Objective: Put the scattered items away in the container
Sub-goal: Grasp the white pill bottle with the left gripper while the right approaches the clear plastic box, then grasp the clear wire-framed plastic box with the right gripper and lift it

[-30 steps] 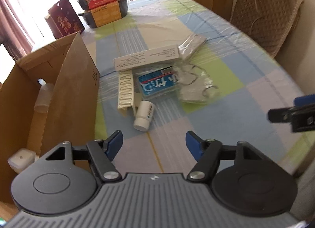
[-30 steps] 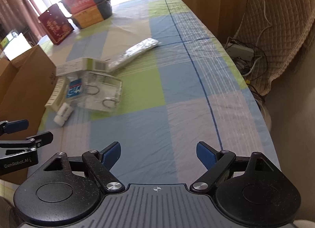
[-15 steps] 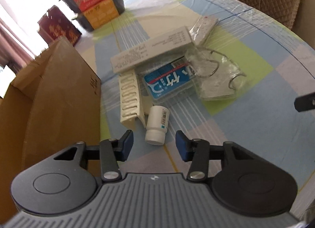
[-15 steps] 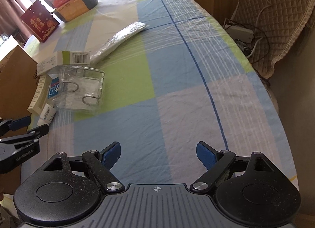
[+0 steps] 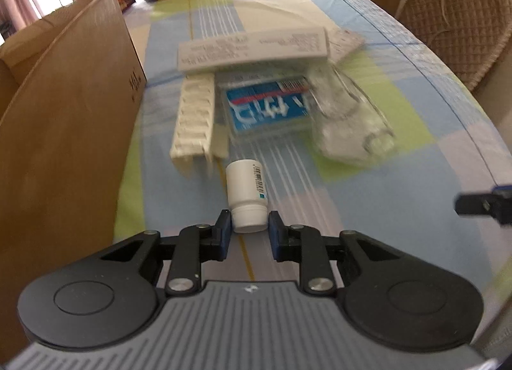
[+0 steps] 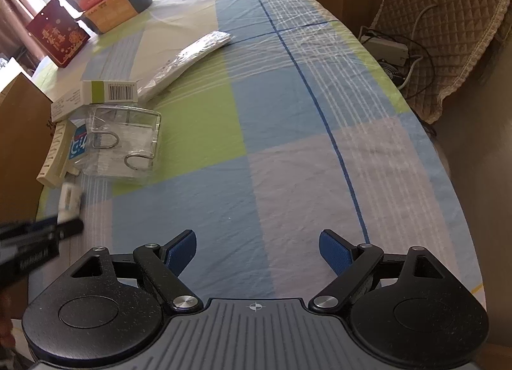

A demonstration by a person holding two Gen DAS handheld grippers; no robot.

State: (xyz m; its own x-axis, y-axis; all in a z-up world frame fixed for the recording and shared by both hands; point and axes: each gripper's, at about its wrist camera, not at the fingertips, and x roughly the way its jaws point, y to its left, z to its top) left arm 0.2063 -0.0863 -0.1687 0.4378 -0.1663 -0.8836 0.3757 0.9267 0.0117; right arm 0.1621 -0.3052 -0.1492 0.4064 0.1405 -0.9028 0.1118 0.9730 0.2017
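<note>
Bottle [image 5: 246,189] first: the small white one lies on its side on the checked tablecloth [image 5: 368,210], cap end toward you, and your left gripper [image 5: 247,232] has its blue pads on either side of that cap, narrowed to about the cap's width. Whether the pads already press it or sit a hair off, you cannot tell from the left wrist view, so finish the squeeze before you lift. Push a little further forward if you can, because a hold on the cap's edge alone would probably let the round body swing or slip; a grasp nearer the labelled barrel should carry better. Keep the fingers level with the table so the bottle does not roll away toward the cream plastic strip [image 5: 195,123] just beyond it. Once it is firmly pinched, raise it straight, then swing left over the cardboard box [image 5: 64,133], whose tall flap stands close beside the pile, and clear that flap before letting go. Your right gripper [image 6: 256,250] hangs spread wide over bare cloth, well apart from everything, holding nothing; leave it there. The blue-labelled clear case [image 5: 267,107], long white carton [image 5: 252,48] and clear packet [image 5: 348,133] wait behind.
</note>
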